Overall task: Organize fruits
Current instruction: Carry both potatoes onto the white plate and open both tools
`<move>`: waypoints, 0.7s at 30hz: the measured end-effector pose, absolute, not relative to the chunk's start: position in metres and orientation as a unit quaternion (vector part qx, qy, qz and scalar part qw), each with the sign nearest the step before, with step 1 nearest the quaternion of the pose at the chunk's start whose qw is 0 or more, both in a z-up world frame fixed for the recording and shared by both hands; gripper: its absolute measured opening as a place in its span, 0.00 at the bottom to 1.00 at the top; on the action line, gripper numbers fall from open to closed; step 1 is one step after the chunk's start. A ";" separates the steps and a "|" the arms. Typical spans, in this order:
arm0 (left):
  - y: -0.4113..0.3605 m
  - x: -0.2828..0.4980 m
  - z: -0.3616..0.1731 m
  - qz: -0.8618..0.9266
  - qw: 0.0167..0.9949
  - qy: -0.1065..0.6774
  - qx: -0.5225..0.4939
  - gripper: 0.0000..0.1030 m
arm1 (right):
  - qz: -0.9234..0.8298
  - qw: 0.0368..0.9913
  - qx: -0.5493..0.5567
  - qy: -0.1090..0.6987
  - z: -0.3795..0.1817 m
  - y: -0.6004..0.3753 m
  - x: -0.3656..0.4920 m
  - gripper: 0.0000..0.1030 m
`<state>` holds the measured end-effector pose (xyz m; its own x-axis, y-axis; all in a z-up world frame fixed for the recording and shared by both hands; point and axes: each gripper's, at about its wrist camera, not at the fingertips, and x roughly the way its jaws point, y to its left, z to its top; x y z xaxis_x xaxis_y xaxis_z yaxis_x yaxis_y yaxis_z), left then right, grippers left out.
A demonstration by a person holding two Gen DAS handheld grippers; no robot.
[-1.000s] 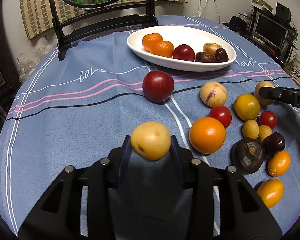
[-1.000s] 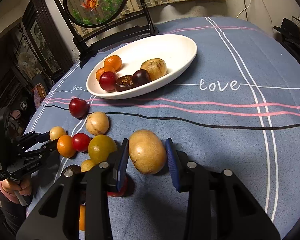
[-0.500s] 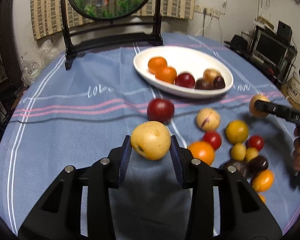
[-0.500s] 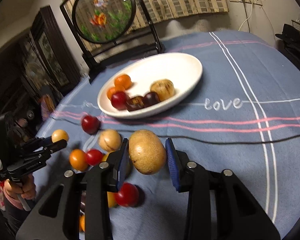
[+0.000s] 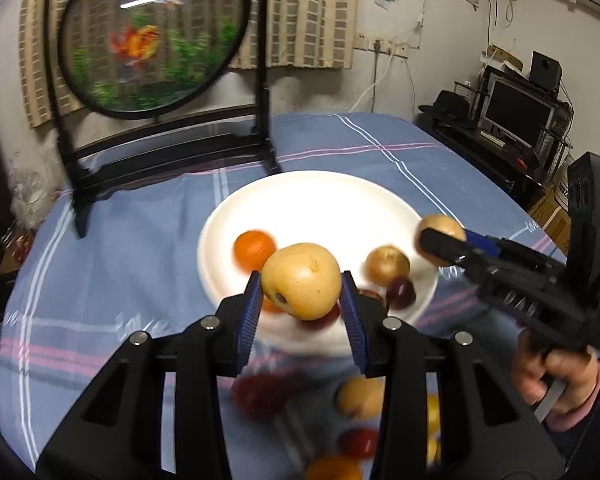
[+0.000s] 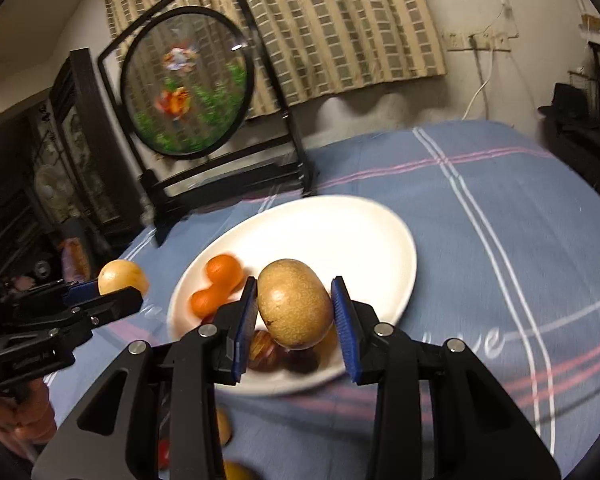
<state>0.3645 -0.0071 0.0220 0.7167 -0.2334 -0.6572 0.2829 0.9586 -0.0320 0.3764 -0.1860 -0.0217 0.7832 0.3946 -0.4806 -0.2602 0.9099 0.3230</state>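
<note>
Two pale yellow-brown fruits are hanging over the white dish (image 5: 220,216), one in each gripper. The left gripper (image 5: 302,298) is clamping a yellow fruit (image 5: 300,285); the right gripper (image 6: 294,312) is squeezing a speckled brown fruit (image 6: 294,304). Several fruits, two oranges (image 6: 216,288) among them, are already sitting in the dish, while others are lying on the blue tablecloth (image 5: 112,272), so roughly half seems left.

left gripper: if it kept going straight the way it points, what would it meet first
Probably the white plate, around the orange fruit lying in it. The left gripper carries a yellow fruit, which would land first; depth is unclear.
</note>
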 end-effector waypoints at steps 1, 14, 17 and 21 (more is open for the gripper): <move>-0.014 0.374 0.020 -0.140 0.924 0.353 0.040 0.38 | 0.170 0.936 0.122 0.282 -0.023 -0.186 0.384 0.36; -0.055 0.456 -0.026 -0.118 0.892 0.429 0.074 0.38 | 0.154 0.929 0.083 0.328 -0.042 -0.184 0.443 0.36; -0.057 0.462 -0.032 -0.111 0.888 0.439 0.080 0.39 | 0.161 0.922 0.074 0.344 -0.048 -0.180 0.447 0.37; -0.054 0.460 -0.032 -0.106 0.887 0.444 0.073 0.44 | 0.162 0.920 0.077 0.348 -0.047 -0.183 0.446 0.42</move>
